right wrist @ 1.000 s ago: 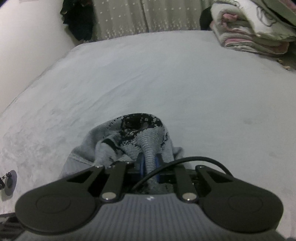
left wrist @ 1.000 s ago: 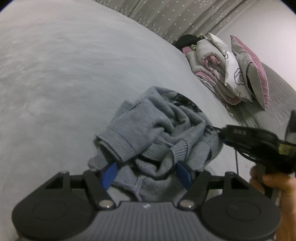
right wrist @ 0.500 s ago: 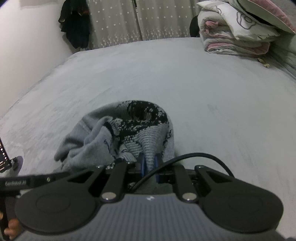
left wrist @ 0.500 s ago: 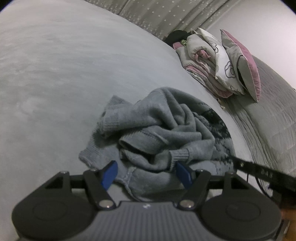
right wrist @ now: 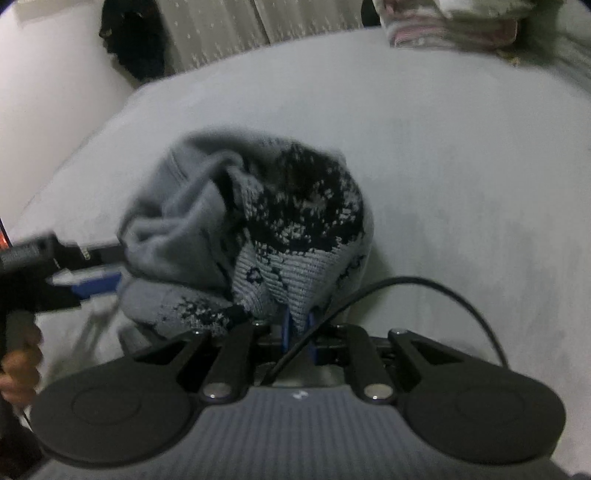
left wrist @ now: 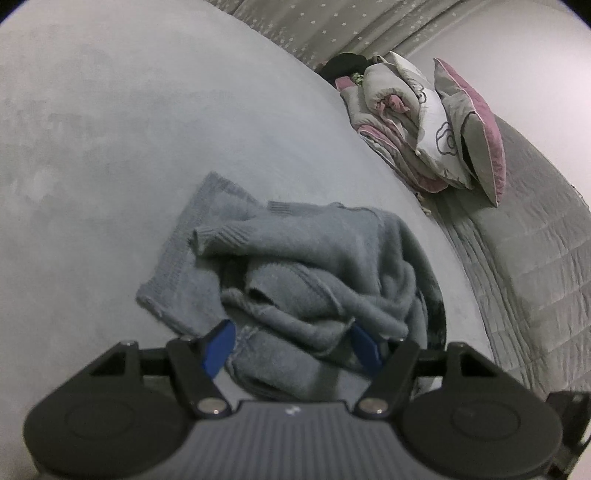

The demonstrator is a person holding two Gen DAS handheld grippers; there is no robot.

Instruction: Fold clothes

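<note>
A crumpled grey knit sweater (left wrist: 295,273) lies in a heap on the pale grey bed cover (left wrist: 129,129), occupying the centre and lower centre of the left wrist view. The left gripper (left wrist: 293,345) sits at the bottom centre of that view with its blue-padded fingers (left wrist: 218,347) spread wide; the near edge of the sweater lies between them, and neither pad is seen pressing the cloth. A ribbed cuff (left wrist: 218,240) points toward the left of the frame, resting on a flatter ribbed panel of the garment. In the right wrist view the sweater (right wrist: 251,229) fills the centre, its black-and-grey patterned area (right wrist: 310,199) facing upward. The right gripper (right wrist: 298,328) at the lower centre has its fingers drawn narrow, pinching a fold of the patterned knit between the blue pads (right wrist: 284,328). A black cable (right wrist: 424,284) arcs from the gripper toward the right of the frame. The left gripper (right wrist: 74,273) also appears at the left edge of this view, blurred, just beside the sweater. A stack of folded bedding (left wrist: 399,122) and a pink-edged pillow (left wrist: 476,129) stand at the upper right of the left wrist view, well apart from the sweater. A dotted curtain (right wrist: 236,33) hangs at the top of the right wrist view.
</note>
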